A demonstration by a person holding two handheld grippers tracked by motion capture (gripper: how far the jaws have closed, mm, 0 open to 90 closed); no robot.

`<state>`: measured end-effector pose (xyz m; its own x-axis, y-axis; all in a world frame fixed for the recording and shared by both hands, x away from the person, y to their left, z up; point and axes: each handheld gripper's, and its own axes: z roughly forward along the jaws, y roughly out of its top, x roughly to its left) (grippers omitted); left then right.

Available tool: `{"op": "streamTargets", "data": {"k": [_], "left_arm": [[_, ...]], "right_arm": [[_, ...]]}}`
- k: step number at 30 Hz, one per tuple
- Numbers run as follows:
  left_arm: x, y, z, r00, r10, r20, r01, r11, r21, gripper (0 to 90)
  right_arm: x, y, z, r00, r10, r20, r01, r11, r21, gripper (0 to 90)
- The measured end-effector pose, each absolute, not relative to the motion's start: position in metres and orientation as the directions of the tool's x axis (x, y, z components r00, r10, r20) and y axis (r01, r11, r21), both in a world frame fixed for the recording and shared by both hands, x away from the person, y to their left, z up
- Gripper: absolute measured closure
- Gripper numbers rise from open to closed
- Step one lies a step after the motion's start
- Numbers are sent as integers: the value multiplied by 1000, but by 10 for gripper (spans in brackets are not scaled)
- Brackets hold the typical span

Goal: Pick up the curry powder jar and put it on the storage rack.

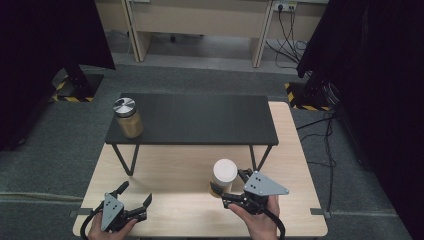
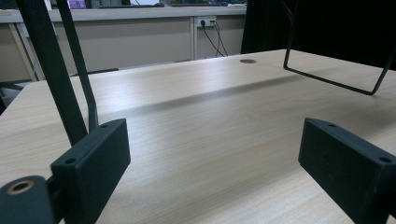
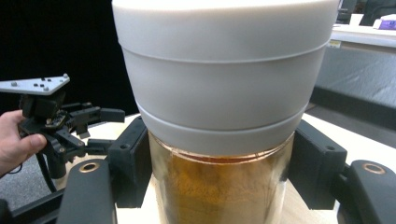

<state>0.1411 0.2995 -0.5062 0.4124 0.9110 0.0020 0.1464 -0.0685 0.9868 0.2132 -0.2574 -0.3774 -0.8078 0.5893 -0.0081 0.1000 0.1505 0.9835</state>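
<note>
A glass jar with a white lid (image 1: 224,172) and brown powder inside stands on the wooden table (image 1: 175,165), just in front of the black raised shelf (image 1: 200,120). My right gripper (image 1: 229,181) is shut on the jar, one jaw on each side of the glass. In the right gripper view the jar (image 3: 219,93) sits close up between the jaws of the right gripper (image 3: 219,158). A second jar with a silver lid (image 1: 128,117) stands on the shelf's left end. My left gripper (image 1: 136,192) is open near the table's front left, with nothing between its jaws (image 2: 215,140).
The shelf stands on thin black legs (image 2: 70,70) and a wire leg (image 2: 327,79). Bare tabletop lies under and in front of it. The left gripper (image 3: 105,130), held by a hand, shows far off in the right gripper view. Desks and cables stand behind the table.
</note>
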Motion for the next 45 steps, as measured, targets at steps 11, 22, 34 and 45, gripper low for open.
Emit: {"op": "streamTargets", "data": {"k": [11,22,34,45], "left_arm": [[141,299,-506,416,909,3,144,-69,987,83],[141,300,-505,417,909,2,143,-67,987,83],[141,300,-504,421,907,0,142,-66,988,84],[141,302,-504,417,909,-2,141,-63,988,86]], "right_arm": [[219,-259,-353,-810,586,-18,88,151,985,328],[229,-261,-331,-813,582,-26,76,151,986,328],[249,-258,-312,-819,573,1,96,135,986,328],[272,-254,-296,-803,596,3,92,119,989,328]]}}
